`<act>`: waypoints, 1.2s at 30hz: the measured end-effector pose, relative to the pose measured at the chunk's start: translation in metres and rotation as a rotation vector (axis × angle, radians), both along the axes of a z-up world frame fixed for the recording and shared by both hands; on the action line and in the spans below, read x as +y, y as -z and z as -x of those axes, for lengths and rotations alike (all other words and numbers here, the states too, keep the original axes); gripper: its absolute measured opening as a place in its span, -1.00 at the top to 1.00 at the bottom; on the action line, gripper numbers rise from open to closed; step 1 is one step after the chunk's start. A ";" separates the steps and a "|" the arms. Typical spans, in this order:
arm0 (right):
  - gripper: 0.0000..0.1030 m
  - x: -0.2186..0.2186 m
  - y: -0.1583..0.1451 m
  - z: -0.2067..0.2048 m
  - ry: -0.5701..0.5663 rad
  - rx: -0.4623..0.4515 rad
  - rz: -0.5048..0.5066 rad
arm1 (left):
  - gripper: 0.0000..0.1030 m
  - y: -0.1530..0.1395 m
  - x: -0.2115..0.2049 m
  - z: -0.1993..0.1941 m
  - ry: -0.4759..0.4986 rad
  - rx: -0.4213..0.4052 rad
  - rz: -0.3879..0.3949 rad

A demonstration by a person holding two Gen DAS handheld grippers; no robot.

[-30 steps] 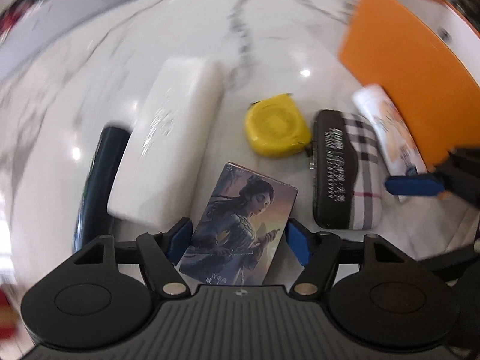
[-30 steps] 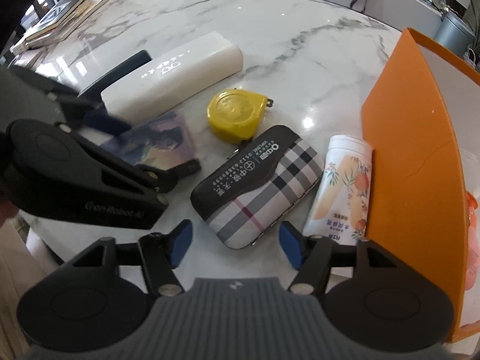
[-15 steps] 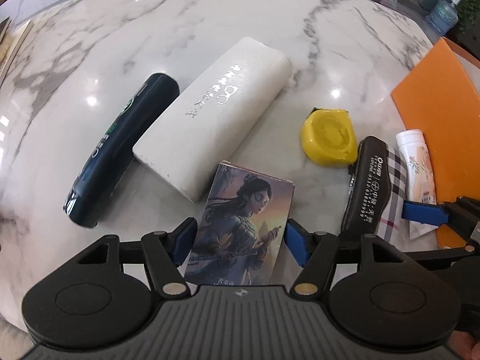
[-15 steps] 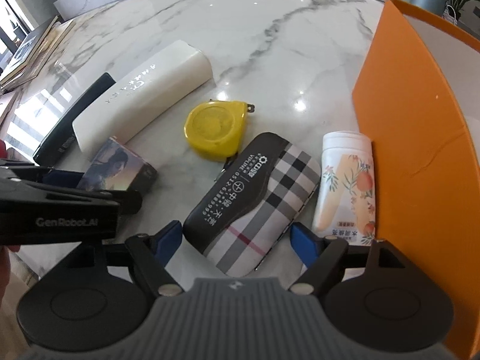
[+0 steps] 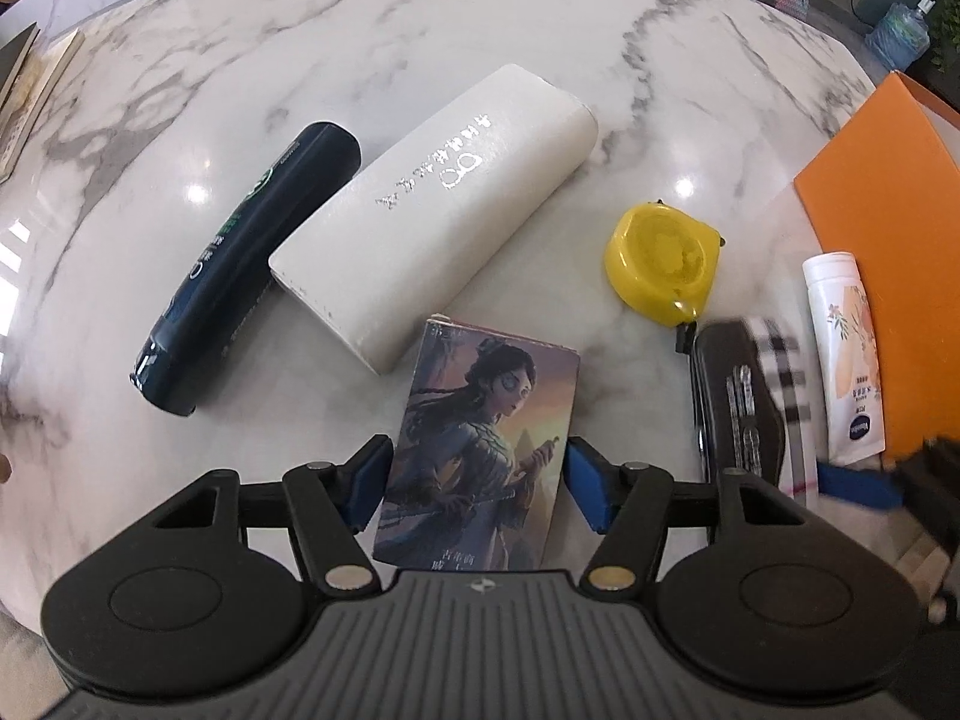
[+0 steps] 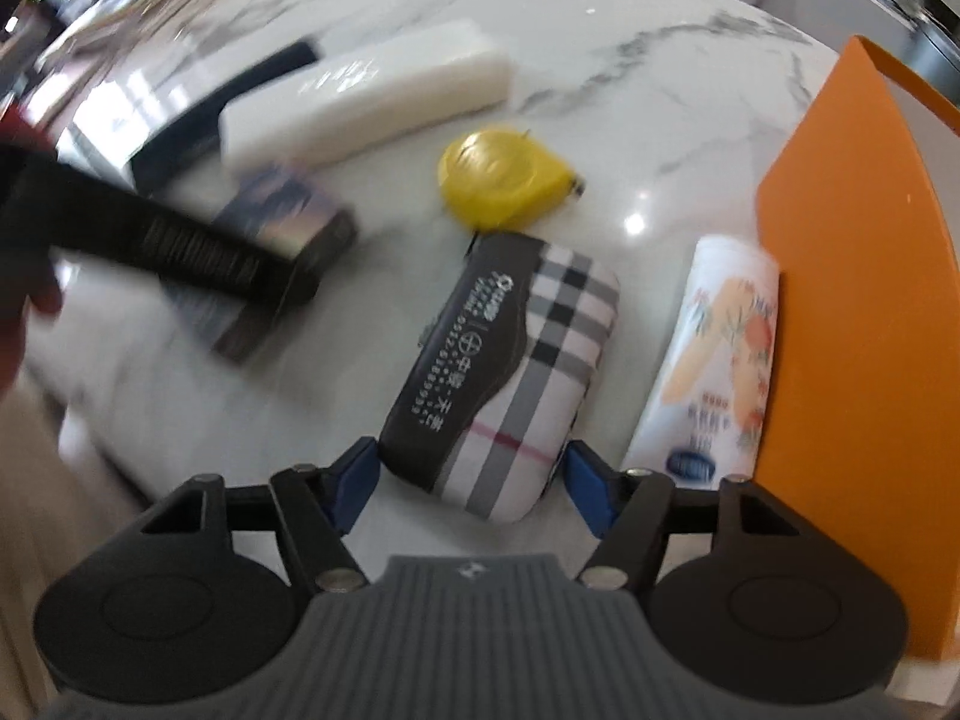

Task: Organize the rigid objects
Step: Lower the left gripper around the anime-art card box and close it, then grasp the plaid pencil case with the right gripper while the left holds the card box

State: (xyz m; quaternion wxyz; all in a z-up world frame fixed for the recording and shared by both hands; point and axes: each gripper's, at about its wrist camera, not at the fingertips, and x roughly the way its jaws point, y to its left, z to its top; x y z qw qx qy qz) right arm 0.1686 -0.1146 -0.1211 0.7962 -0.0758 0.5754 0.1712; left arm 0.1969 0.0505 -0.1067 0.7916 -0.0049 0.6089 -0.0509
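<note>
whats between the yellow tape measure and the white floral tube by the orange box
The plaid case lies between the yellow tape measure and the white floral tube. The right wrist view shows it best; the right gripper straddles its near end.

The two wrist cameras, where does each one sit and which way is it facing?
Left wrist: sits on the left claw, looking steeply down at the illustrated card box between its blue pads; the right claw shows at the right edge.
Right wrist: sits on the right claw, looking steeply down at the plaid case; the left claw crosses at left, blurred.
Shared: yellow tape measure, white case, orange box.
</note>
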 end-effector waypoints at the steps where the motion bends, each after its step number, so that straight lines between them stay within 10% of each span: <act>1: -0.27 0.000 0.000 0.006 -0.021 0.006 0.009 | -0.40 0.000 -0.001 0.001 0.000 0.001 0.000; 21: -0.56 -0.003 0.002 -0.011 0.190 -0.027 -0.016 | -0.44 0.001 -0.008 0.005 0.022 -0.033 -0.047; 36: -0.29 0.003 -0.001 -0.004 0.117 -0.050 0.003 | -0.28 -0.004 -0.012 0.010 0.048 -0.046 -0.011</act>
